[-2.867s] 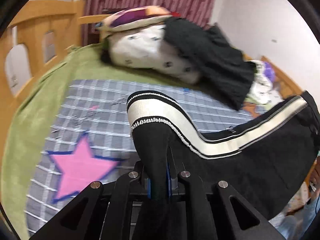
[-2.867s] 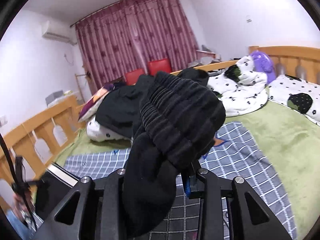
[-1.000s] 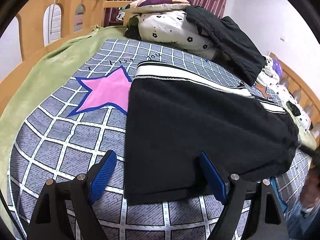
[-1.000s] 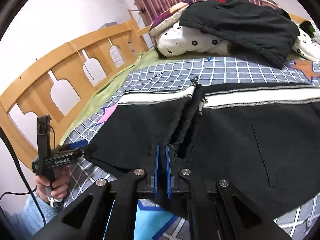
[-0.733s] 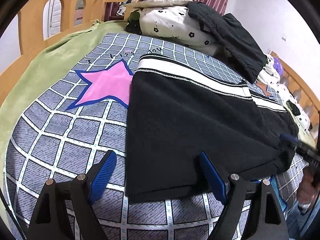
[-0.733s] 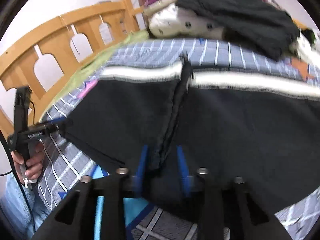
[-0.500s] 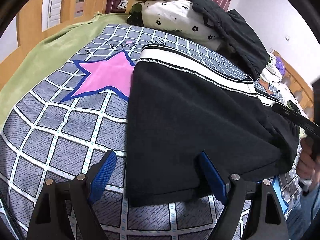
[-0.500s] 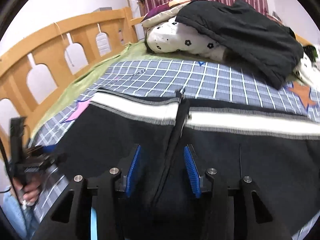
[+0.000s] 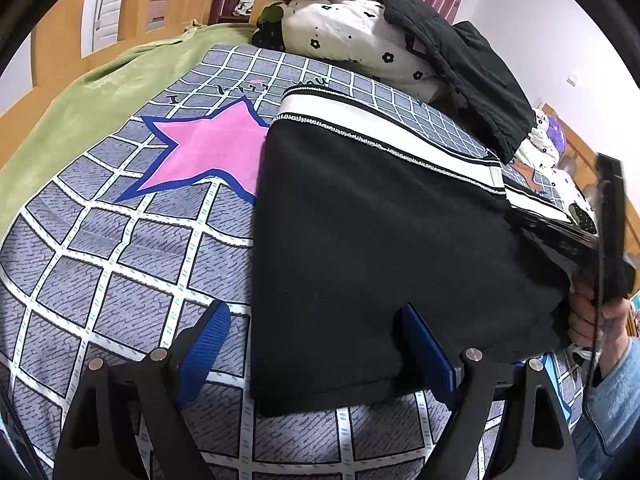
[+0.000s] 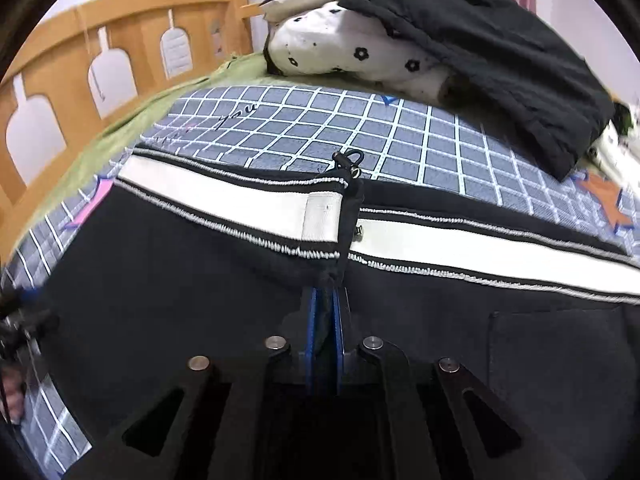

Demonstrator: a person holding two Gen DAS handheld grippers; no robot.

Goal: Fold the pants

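Right gripper (image 10: 324,312) jaws closing on pants (image 10: 200,280) fold edge for carrying over; left gripper (image 9: 316,344) jaws released, straddling hem.

Black pants (image 9: 360,248) with a white side stripe lie flat on my bed, one layer folded over another; their folded edge is pinched up at six o'clock.

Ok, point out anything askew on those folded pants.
The pants have a pinched ridge of black fabric standing across the white stripe, where the right gripper is closing on it. Otherwise flat.
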